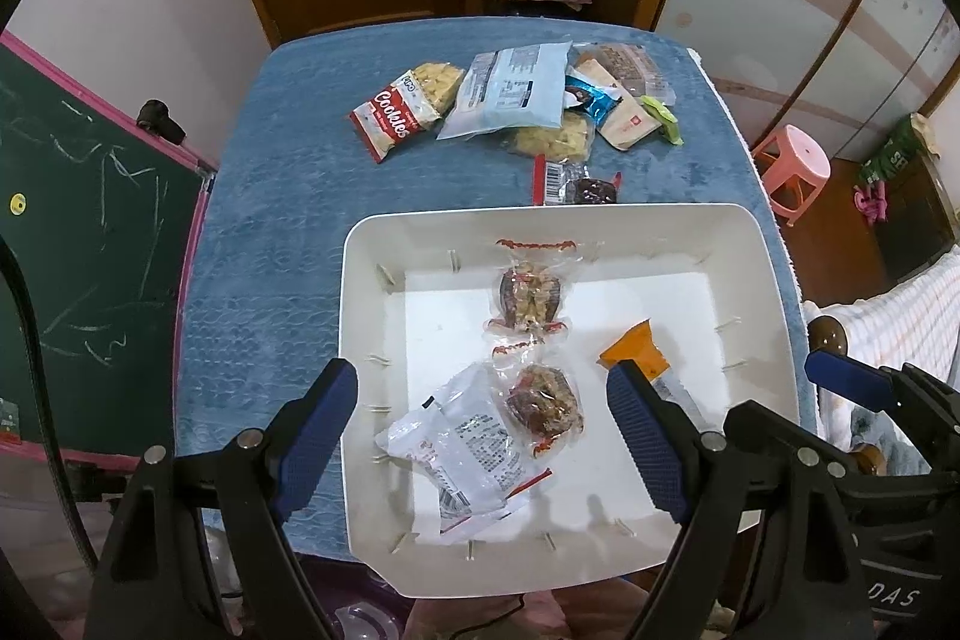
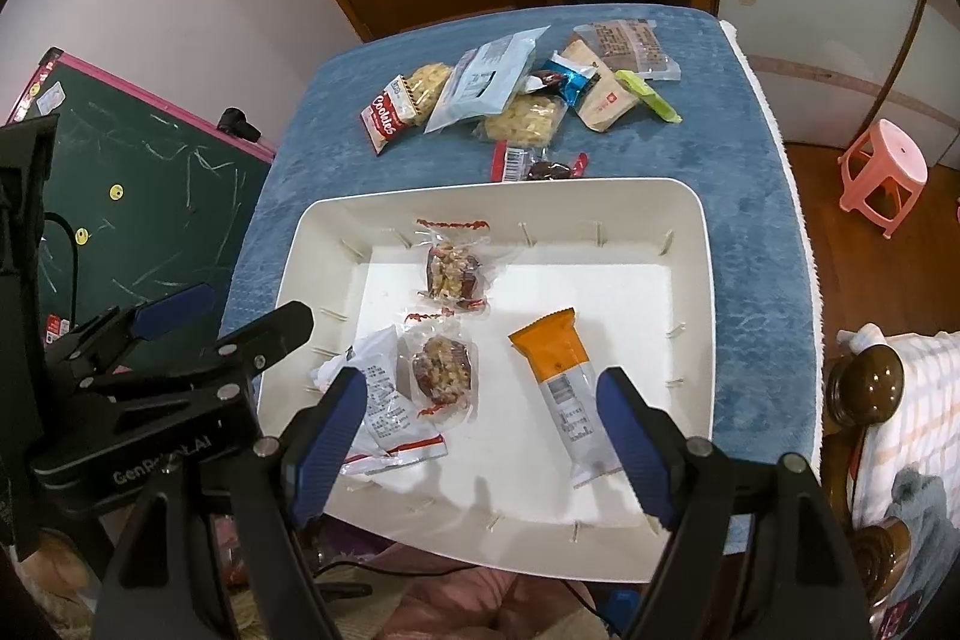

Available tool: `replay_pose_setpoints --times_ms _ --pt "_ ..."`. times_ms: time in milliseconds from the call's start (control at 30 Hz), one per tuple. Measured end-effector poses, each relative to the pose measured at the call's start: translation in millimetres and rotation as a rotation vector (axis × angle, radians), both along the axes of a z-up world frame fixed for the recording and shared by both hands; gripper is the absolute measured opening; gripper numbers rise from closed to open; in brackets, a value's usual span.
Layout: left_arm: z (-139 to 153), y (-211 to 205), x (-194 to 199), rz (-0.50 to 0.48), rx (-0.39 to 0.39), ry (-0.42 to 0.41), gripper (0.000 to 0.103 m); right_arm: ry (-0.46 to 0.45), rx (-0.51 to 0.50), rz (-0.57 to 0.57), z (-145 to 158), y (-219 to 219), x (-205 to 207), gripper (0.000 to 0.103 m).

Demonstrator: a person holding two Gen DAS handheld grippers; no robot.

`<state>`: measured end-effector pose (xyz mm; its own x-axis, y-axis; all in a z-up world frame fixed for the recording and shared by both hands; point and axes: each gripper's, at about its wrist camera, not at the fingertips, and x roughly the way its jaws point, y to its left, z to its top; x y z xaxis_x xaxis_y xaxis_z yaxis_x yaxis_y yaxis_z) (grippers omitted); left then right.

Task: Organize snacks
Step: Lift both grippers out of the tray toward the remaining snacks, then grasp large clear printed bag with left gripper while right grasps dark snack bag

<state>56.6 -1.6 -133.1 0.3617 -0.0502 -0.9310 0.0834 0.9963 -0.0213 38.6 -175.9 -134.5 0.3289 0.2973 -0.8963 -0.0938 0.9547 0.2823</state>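
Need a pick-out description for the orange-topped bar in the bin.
Start at the white bin on the blue cloth. The orange-topped bar lies alone in its right half, slanted. It is the only long, opaque wrapper there, orange at one end, white at the other.

Bin (image 1: 774, 280) stood at the near end of the cloth-covered table (image 1: 276, 196). In the bin: one clear nut packet (image 1: 531, 295) toward the far wall; a second nut packet (image 1: 543, 403) just nearer than it; a crumpled wrapper (image 1: 462, 448) touching that second packet on its left; a bar (image 2: 561, 376) to the right, apart from the packets. Beyond the bin, just outside its far wall, lay a small dark sweet (image 1: 579, 187). Farther back lay a heap of snacks: cookies pack (image 1: 393, 118) at left, flat pouch (image 1: 510, 91) in the middle overlapping its neighbours, further packs to the right.
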Motion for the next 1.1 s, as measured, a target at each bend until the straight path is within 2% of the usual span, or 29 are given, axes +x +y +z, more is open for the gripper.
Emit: replay_pose_setpoints --times_ms 533,800,1100 --pt "0.1 6.1 14.5 0.004 0.01 -0.002 0.085 -0.013 0.017 0.016 1.2 5.3 14.9 0.08" --pt "14.7 4.7 36.9 -0.021 0.047 -0.071 0.085 -0.017 0.046 -0.004 5.9 -1.3 35.5 0.08" --pt "45.6 4.9 92.9 -0.066 0.028 -0.157 0.085 -0.048 0.012 -0.041 13.9 -24.1 83.3 0.08"
